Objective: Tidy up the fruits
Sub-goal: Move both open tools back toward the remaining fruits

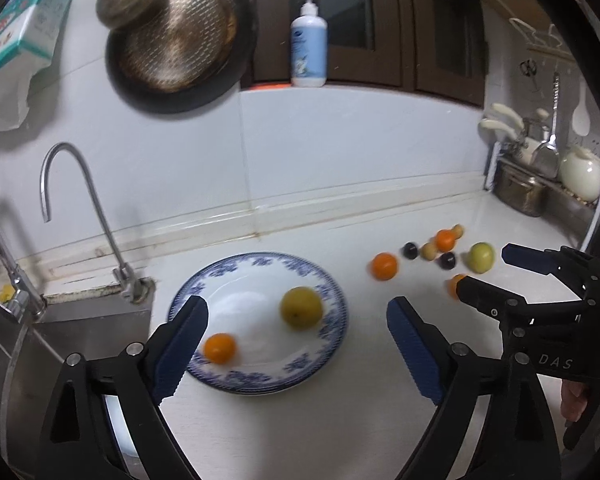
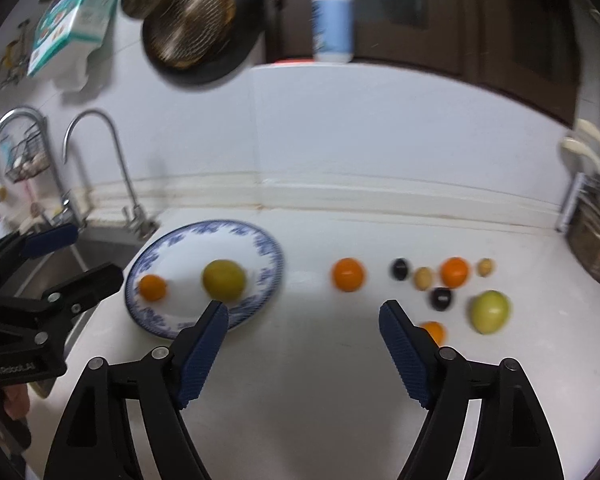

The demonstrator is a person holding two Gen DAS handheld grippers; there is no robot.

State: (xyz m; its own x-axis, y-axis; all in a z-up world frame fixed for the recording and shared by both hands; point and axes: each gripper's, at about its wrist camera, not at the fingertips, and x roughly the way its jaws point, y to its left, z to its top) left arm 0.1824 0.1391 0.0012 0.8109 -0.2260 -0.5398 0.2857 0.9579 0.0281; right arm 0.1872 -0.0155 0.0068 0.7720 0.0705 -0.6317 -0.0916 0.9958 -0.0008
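A blue-patterned white plate (image 1: 332, 284) (image 2: 268, 248) sits on the white counter and holds a yellow-green fruit (image 1: 301, 307) (image 2: 224, 280) and a small orange (image 1: 219, 348) (image 2: 153, 287). To its right lie loose fruits: an orange (image 1: 384, 266) (image 2: 348, 274), two dark plums (image 1: 410, 250) (image 2: 441, 298), small tan fruits (image 1: 429, 251) (image 2: 423, 277), another orange (image 1: 445, 240) (image 2: 454, 272), a green fruit (image 1: 480, 257) (image 2: 490, 311) and a partly hidden orange (image 1: 454, 283) (image 2: 434, 330). My left gripper (image 1: 298, 320) (image 2: 74, 252) is open above the plate. My right gripper (image 2: 303, 316) (image 1: 482, 268) is open and empty, near the loose fruits.
A sink (image 1: 80, 320) with two taps (image 1: 60, 176) lies left of the plate. A pan (image 1: 172, 44) hangs on the wall. A soap bottle (image 1: 309, 42) stands on the sill. A utensil rack with a pot (image 1: 520, 192) fills the right corner.
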